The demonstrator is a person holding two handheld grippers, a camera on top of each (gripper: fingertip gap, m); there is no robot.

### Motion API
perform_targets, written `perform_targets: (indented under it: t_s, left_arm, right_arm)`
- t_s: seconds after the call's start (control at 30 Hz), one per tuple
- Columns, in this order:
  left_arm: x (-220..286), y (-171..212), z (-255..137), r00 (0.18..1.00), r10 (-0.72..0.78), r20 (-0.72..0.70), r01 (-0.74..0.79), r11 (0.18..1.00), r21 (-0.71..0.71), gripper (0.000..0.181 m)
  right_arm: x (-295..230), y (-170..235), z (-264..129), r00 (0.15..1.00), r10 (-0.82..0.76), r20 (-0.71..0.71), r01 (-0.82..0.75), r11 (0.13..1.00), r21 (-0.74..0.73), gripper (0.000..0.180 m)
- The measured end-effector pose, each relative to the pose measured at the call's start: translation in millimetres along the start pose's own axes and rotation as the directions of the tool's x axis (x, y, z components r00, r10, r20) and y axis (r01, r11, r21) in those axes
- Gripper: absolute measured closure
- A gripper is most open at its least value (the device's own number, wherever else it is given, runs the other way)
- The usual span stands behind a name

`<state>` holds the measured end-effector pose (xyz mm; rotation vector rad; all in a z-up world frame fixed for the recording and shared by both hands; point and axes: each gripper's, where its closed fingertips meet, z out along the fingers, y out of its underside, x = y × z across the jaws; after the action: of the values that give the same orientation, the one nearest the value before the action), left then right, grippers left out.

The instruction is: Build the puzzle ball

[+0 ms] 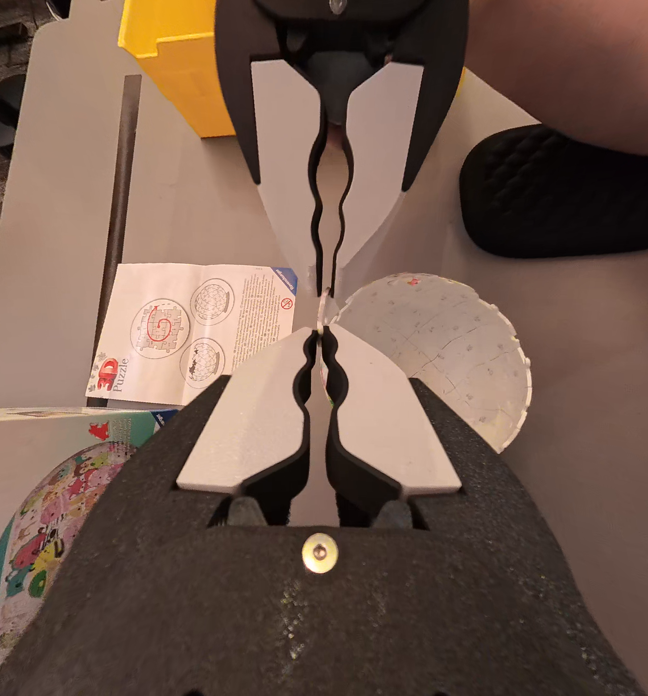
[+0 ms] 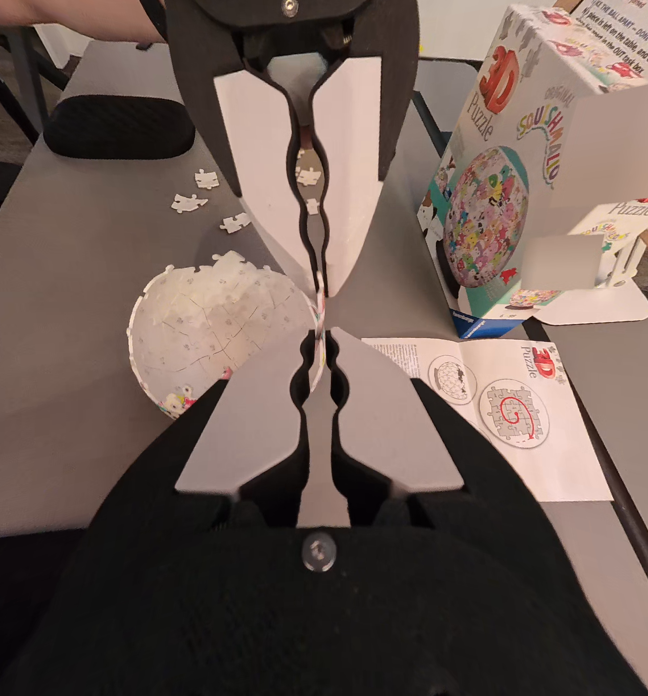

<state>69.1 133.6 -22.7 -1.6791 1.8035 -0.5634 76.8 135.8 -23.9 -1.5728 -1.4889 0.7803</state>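
Note:
A half-built puzzle ball (image 1: pixel 446 350) lies on the grey table (image 1: pixel 62 226), white numbered inside facing up; it also shows in the right wrist view (image 2: pixel 209 331). My left gripper (image 1: pixel 319 331) and right gripper (image 1: pixel 324 292) meet tip to tip along its rim, both shut on the thin wall. A puzzle piece (image 1: pixel 327 307) stands edge-on at the rim between the tips. In the right wrist view, the right gripper (image 2: pixel 324 331) pinches the rim, the left gripper (image 2: pixel 320 290) faces it, and the piece (image 2: pixel 319 299) sits between. I cannot tell which tip holds the piece.
Loose white pieces (image 2: pixel 188 203) lie beyond the ball. An instruction leaflet (image 1: pixel 201 331) and the puzzle box (image 2: pixel 503 188) sit on the left gripper's left. A yellow bin (image 1: pixel 175 75), a black padded rest (image 1: pixel 559 196) and a person's arm (image 1: pixel 578 75) are behind the right gripper. Less than 4 cm separates the two grippers' tips.

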Motion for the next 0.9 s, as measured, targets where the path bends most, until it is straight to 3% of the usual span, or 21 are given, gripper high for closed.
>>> perform_targets:
  t_s: [0.23,0.33,0.47,0.6,0.9]
  left_arm:
    - [4,2,2,1.0,0.03,-0.001,-0.03,0.999,-0.016,0.178]
    - [2,0,-1,1.0,0.012,0.017,-0.012,1.0,-0.011,0.152]
    - [3,5,0,1.0,-0.012,-0.006,0.012,0.996,-0.088,0.142]
    - [6,8,5,1.0,0.014,-0.009,-0.015,0.985,-0.169,0.142]
    - [8,14,15,0.999,0.046,0.003,-0.044,0.963,-0.265,0.166]
  right_arm:
    - [-1,3,7,0.998,0.06,0.023,-0.059,0.998,-0.02,0.177]
    - [-5,12,11,0.996,0.066,0.054,-0.063,0.996,-0.056,0.177]
    - [-9,13,15,0.998,0.022,0.06,-0.017,0.997,-0.078,0.177]
    - [-9,13,16,0.999,-0.016,0.05,0.021,0.996,-0.088,0.176]
    - [-6,19,18,0.997,-0.074,0.019,0.076,0.991,-0.109,0.176]
